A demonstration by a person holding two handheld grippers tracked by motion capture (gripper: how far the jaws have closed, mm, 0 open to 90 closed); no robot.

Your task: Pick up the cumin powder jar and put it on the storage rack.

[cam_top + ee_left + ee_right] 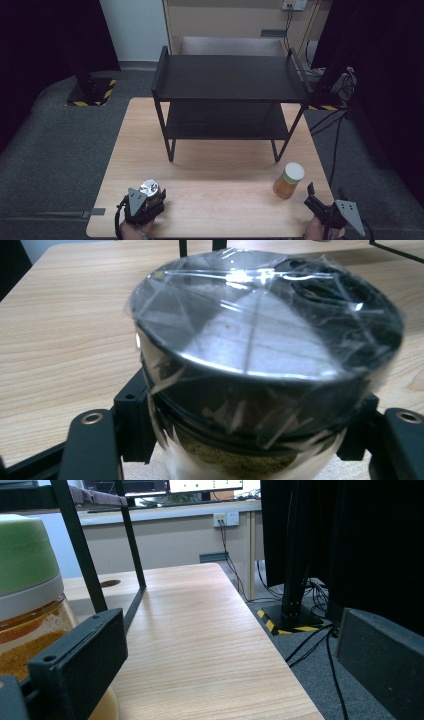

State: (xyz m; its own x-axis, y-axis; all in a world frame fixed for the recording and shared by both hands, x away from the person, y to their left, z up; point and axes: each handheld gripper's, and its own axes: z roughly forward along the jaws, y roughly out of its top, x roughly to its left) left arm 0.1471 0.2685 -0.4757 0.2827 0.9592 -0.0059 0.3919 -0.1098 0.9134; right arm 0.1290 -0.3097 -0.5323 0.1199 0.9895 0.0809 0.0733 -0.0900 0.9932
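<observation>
A jar with a dark lid under shiny plastic wrap (pixel 260 340) stands at the table's front left corner. My left gripper (pixel 146 201) is shut on it, one jaw on each side of its body, and the same jar (pixel 149 189) shows from above. A second jar (pixel 289 180) with a pale lid and amber contents stands at the front right. My right gripper (pixel 325 197) is open just to the right of it and a little nearer me. In the right gripper view that jar (pixel 27 605) lies outside the left jaw, and nothing is in the open right gripper (pixel 230 670).
A black two-tier shelf (pixel 230 80) stands on the far half of the wooden table (pixel 220 175), both tiers bare. The table's right edge runs close to my right gripper. Cables and a black stand base with hazard tape (pixel 287 620) lie on the floor to the right.
</observation>
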